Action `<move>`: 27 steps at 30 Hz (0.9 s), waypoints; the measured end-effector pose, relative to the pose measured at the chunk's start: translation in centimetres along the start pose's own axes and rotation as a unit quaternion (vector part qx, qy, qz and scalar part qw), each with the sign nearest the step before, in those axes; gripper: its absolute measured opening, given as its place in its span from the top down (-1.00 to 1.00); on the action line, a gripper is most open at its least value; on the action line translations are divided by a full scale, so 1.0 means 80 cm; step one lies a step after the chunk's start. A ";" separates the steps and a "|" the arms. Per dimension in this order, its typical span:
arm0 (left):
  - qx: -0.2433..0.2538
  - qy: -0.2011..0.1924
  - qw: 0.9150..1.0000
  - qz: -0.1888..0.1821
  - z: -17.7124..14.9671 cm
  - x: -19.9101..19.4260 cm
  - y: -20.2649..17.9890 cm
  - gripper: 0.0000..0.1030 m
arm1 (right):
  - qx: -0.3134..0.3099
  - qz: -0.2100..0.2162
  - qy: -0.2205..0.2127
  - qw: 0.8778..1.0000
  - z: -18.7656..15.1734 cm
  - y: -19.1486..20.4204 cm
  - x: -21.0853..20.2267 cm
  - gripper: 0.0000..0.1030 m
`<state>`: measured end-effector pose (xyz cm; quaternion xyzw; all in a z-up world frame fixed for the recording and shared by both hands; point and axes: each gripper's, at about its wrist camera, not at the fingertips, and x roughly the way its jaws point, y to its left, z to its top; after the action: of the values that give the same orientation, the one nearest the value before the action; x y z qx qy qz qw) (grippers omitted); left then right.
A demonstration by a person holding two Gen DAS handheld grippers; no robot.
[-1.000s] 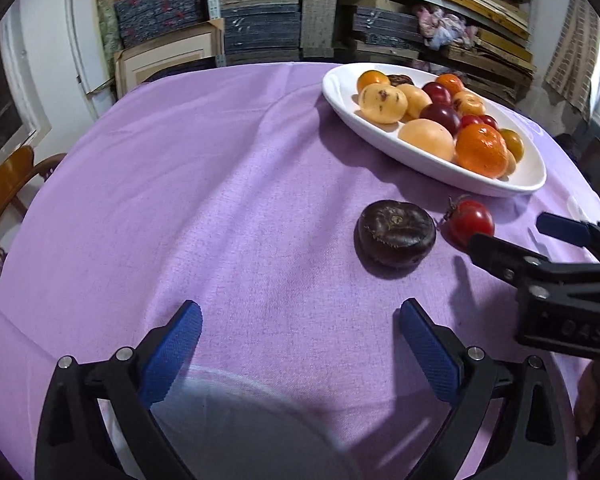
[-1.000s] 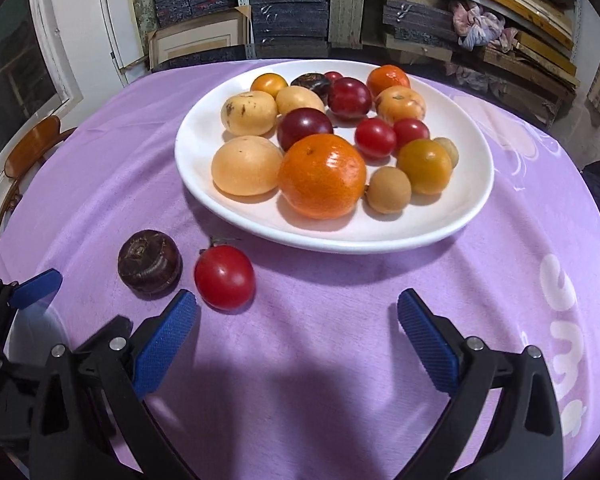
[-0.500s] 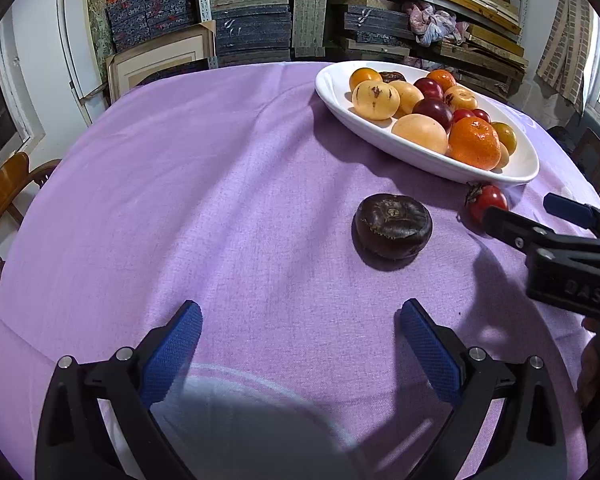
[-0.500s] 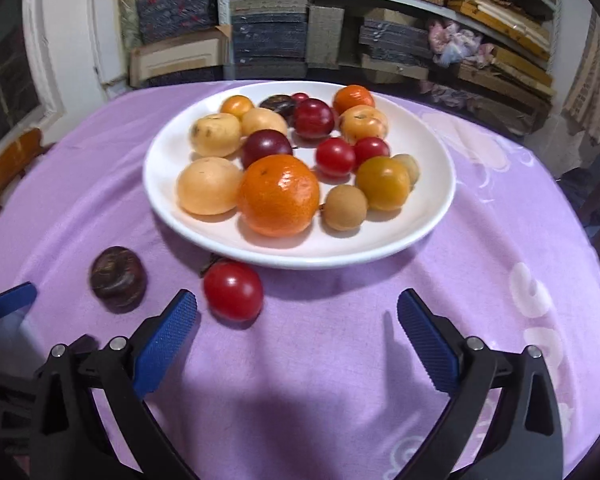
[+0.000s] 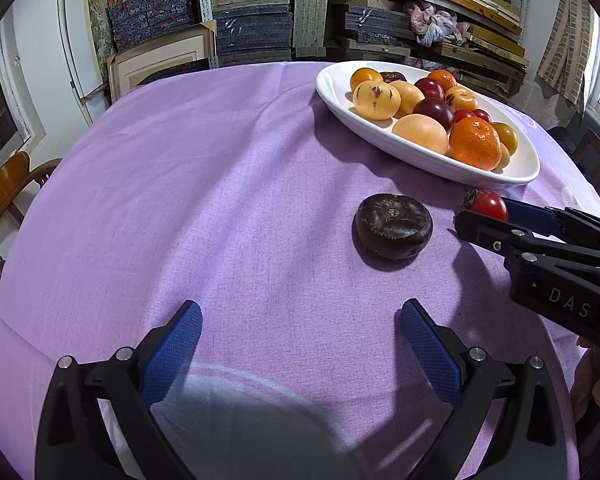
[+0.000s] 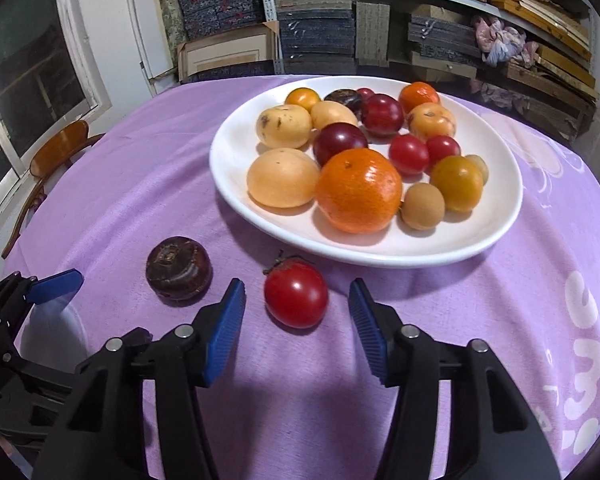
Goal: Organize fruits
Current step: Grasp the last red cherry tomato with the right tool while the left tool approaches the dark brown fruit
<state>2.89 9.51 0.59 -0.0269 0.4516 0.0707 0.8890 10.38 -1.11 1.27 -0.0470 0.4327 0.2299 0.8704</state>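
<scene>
Fruit placement: a red tomato lies on the purple cloth of the desk, just in front of the near rim of the white plate, and a dark brown fruit lies near it on its left, apart from it. My right claw has its blue pads spread apart, one on each side of the tomato, with a gap showing between each pad and the fruit; nothing is clamped. My left claw is also spread wide and holds nothing; it hovers over bare cloth, with the dark brown fruit ahead of it and slightly to the right. In the left wrist view the right claw enters from the right edge, and the tomato is partly hidden behind its fingers. The plate carries a large orange, a pale peach-coloured fruit, two dark plums and several smaller red and yellow fruits. Shelves of stacked boxes stand behind the desk.
</scene>
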 end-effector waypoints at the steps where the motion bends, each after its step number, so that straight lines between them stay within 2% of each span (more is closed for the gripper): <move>1: 0.000 0.000 1.000 0.000 0.000 0.000 0.000 -0.93 | -0.004 0.002 0.002 1.000 0.000 0.002 0.001 0.28; 4: 0.000 0.000 1.000 0.000 0.000 0.000 0.000 -0.93 | -0.007 0.002 0.006 1.000 0.001 0.004 0.003 0.39; 15: 0.000 0.000 1.000 0.000 0.000 0.000 0.000 -0.93 | -0.021 -0.003 0.012 1.000 0.008 -0.003 0.006 0.41; 20: 0.000 0.000 1.000 0.000 0.000 0.000 0.000 -0.93 | -0.030 -0.009 0.015 0.999 -0.018 -0.027 -0.019 0.41; 27: -0.001 0.007 1.000 0.000 0.002 0.001 0.000 -0.93 | -0.024 -0.039 0.013 0.999 -0.065 -0.094 -0.065 0.41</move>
<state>3.05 9.55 0.59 -0.0285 0.4581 0.0714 0.8856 7.20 -11.09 1.22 -0.0877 0.4366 0.2050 0.8716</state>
